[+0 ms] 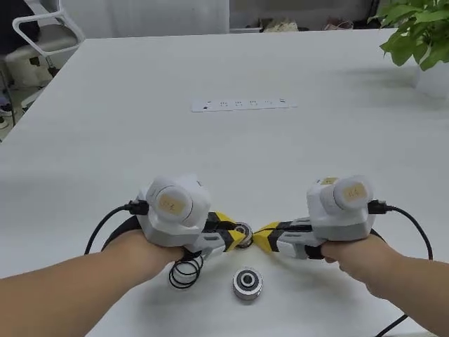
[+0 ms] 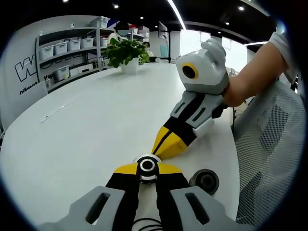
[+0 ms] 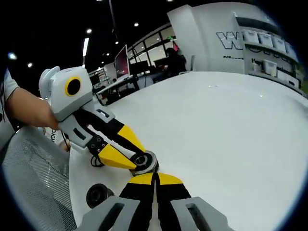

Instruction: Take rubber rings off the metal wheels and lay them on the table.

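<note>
Left gripper (image 1: 236, 238) held level, jaws clamping a metal wheel (image 1: 243, 230), right gripper (image 1: 259, 237) opposite, jaws closed, touching it.

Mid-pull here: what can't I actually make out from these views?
1. Head view: whether the held wheel carries a rubber ring; the jaw tips on both sides cover it.
2. Right gripper view: whether the right gripper pinches any rubber; its shut jaws hide the contact.
3. Head view: count of loose rings; they overlap, partly under the left hand.
</note>
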The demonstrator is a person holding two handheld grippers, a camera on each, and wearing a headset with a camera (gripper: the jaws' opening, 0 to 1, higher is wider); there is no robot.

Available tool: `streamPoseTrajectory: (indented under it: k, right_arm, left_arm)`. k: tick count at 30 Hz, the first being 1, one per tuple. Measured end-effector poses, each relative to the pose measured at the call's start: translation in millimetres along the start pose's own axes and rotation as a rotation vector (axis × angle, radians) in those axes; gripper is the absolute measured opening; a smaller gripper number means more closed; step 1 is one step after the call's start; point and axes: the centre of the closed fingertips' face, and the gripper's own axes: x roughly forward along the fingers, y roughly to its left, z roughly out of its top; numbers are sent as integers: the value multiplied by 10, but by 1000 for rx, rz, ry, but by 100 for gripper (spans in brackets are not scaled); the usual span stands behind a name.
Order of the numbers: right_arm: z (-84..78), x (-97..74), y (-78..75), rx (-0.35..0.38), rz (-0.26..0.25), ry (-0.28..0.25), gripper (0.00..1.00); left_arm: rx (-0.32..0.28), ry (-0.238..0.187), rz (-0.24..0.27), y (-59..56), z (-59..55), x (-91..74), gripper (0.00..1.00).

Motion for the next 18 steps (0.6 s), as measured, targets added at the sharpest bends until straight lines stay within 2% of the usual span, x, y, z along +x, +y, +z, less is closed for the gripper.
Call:
streamPoseTrajectory:
  k: [2, 6, 8, 12, 14, 16, 18]
  right_arm:
    - [49, -15, -15, 49, 2, -28, 0]
    - [41, -9, -10, 49, 3, -28, 0]
    - [75, -22, -3, 82, 14, -52, 0]
    - [90, -34, 4, 112, 22, -63, 0]
    - [116, -29, 55, 151, 49, -76, 0]
    - [109, -17, 45, 119, 28, -63, 0]
    - [107, -18, 37, 127, 30, -63, 0]
  left_arm:
    - [1, 1, 1, -10, 2, -2, 7]
    - [4, 3, 5, -25, 3, -4, 7]
    - [6, 2, 5, -23, 3, -6, 7]
    - [6, 2, 6, -30, 2, -10, 7]
    - [7, 0, 8, -31, 1, -10, 7]
    - [6, -2, 10, -28, -1, -11, 7]
    - [7, -4, 12, -29, 0, -14, 7]
